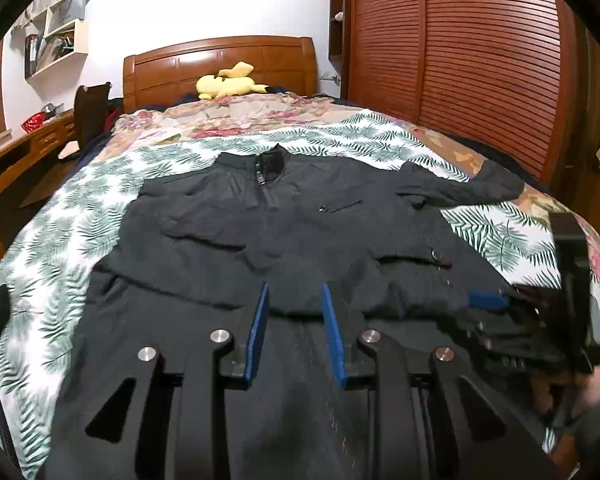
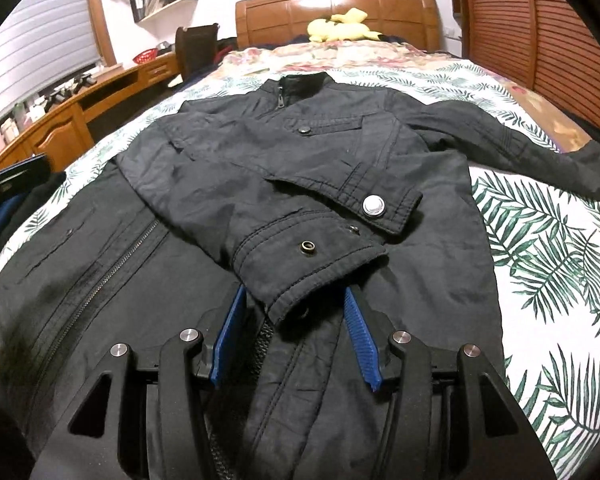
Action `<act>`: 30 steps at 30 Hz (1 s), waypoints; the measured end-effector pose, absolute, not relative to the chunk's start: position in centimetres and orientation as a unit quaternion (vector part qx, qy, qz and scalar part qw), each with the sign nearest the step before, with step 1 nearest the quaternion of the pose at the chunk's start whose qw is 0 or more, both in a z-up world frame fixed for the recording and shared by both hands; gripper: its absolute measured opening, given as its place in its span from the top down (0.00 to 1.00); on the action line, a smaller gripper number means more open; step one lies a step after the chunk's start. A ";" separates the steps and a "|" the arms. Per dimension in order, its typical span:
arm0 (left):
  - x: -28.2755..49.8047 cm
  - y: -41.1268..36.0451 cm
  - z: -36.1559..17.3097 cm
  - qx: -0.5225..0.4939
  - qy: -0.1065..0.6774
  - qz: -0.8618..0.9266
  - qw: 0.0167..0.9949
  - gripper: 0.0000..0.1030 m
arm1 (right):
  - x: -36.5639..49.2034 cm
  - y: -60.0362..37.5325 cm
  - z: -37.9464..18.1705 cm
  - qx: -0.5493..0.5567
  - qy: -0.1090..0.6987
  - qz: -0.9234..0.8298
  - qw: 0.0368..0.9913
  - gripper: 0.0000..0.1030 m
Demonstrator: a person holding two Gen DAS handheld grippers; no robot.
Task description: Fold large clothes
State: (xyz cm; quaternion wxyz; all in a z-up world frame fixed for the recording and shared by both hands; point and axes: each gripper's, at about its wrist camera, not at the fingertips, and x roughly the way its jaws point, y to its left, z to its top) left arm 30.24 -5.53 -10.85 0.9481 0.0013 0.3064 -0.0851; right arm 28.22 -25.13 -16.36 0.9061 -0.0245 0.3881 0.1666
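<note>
Left gripper (image 1: 294, 332): fingers spread, nothing between the blue pads (image 1: 258, 334). It hovers at the lower centre of the left view, over the near hem area of the jacket (image 1: 284, 232).

Right gripper (image 2: 296, 336): fingers spread wide on either side of the sleeve cuff (image 2: 312, 268), lower centre of the right view. Whether the pads touch the cloth cannot be told; no grasp is evident. This gripper also appears at the right edge of the left view, blurred.

The jacket lies front-up across the middle of both views on the leaf-print sheet (image 2: 548, 248), collar toward the headboard (image 2: 336, 12). One sleeve is folded across the chest, its cuff with a metal snap (image 2: 374, 205) near the right gripper. The other sleeve (image 2: 520, 144) extends toward the upper right of the right view.

Risks:
- Closing on the cuff alone may drag the folded sleeve off the chest and undo the fold.
- A deep bite may catch the body layer beneath, or the sheet, bunching both.
- Uneven lifting of the hem by the two grippers would skew the fold line.

Limits of view: the nearest hem is hidden beneath the gripper bodies; the far end of the extended sleeve is cut off; the dark items at the left edge of the right view cannot be identified.
</note>
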 end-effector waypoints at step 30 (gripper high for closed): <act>33.6 -7.8 -15.3 0.028 0.303 -0.119 0.945 0.76 | 28.8 -27.9 -9.7 -0.060 0.325 0.127 0.935 0.42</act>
